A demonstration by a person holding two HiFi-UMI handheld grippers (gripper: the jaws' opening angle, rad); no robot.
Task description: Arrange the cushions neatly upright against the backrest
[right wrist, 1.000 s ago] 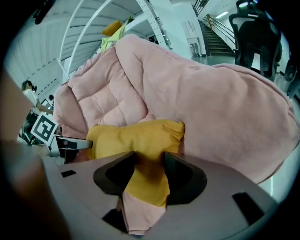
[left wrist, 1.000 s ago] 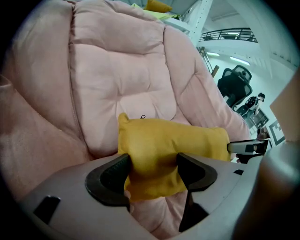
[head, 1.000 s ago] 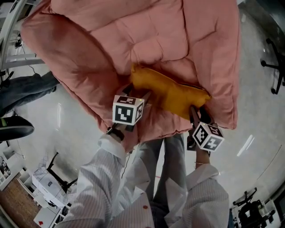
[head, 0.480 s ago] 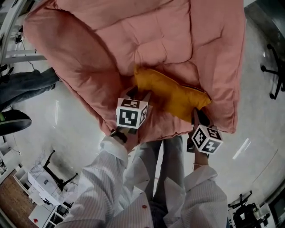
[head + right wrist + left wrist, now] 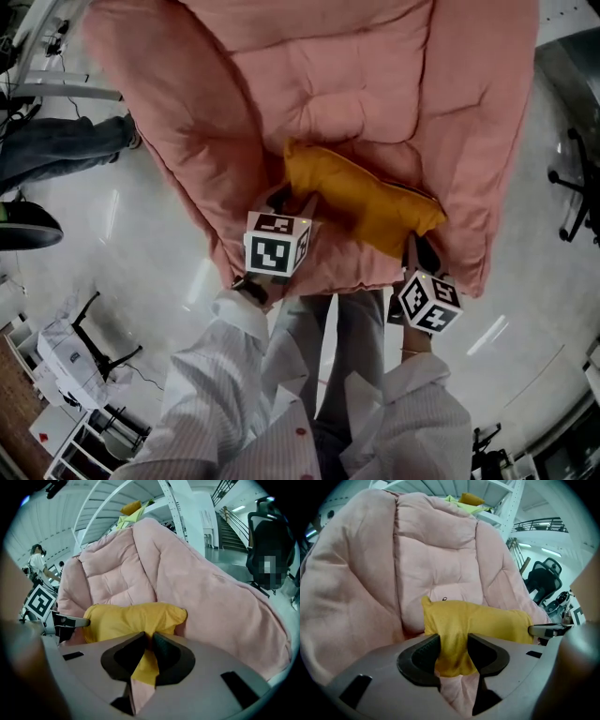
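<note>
A yellow cushion (image 5: 361,197) lies flat across the seat of a big pink padded chair (image 5: 328,75), below its backrest. My left gripper (image 5: 289,202) is at the cushion's left end. In the left gripper view its jaws (image 5: 452,641) are closing, with a fold of the yellow cushion (image 5: 487,620) pinched between the pads. My right gripper (image 5: 412,246) holds the right end. In the right gripper view its jaws (image 5: 149,644) are closing nearly together on a corner of the yellow cushion (image 5: 133,618).
A person's dark-trousered legs and shoe (image 5: 56,159) are on the glossy floor left of the chair. A black office chair (image 5: 577,178) stands at the right. Behind the pink backrest (image 5: 431,559) is a white shelf holding yellow items (image 5: 471,498).
The head view has shifted, so the chair sits further right in the picture. Both grippers stay at the cushion's two ends and have crept slightly closer to it. The cushion has barely moved.
</note>
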